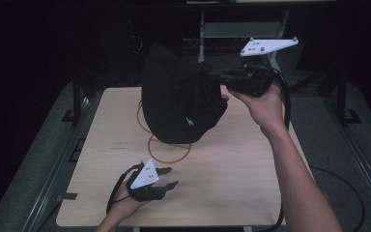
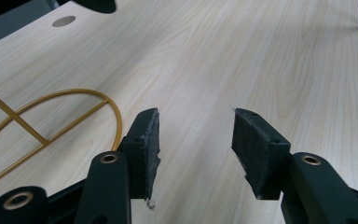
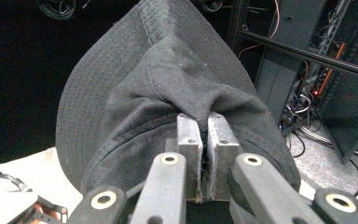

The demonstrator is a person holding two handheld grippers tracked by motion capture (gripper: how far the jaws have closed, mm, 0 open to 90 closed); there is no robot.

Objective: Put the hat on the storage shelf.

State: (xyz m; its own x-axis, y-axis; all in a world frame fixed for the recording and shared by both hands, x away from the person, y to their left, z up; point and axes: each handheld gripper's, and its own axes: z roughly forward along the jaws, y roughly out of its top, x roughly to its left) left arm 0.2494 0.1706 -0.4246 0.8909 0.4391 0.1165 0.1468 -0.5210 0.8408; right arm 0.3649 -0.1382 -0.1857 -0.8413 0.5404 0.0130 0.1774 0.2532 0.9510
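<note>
A black cap [image 1: 178, 99] hangs in the air above the far half of the wooden table [image 1: 232, 179]. My right gripper [image 1: 212, 75] is shut on a fold of its cloth, held level by a hand at the upper right. In the right gripper view the two pads [image 3: 189, 140] pinch the black cap [image 3: 168, 88], whose brim curves up and to the left. My left gripper [image 1: 170, 177] rests near the table's front edge, open, with nothing between its fingers. Its padded fingertips [image 2: 256, 149] stand apart over bare wood in the left gripper view.
A yellow wire hoop stand [image 1: 166, 154] lies flat on the table under the cap, and its ring and spokes [image 2: 51, 121] lie left of the left jaws. Dark metal frames and racks [image 3: 307, 56] stand behind the table.
</note>
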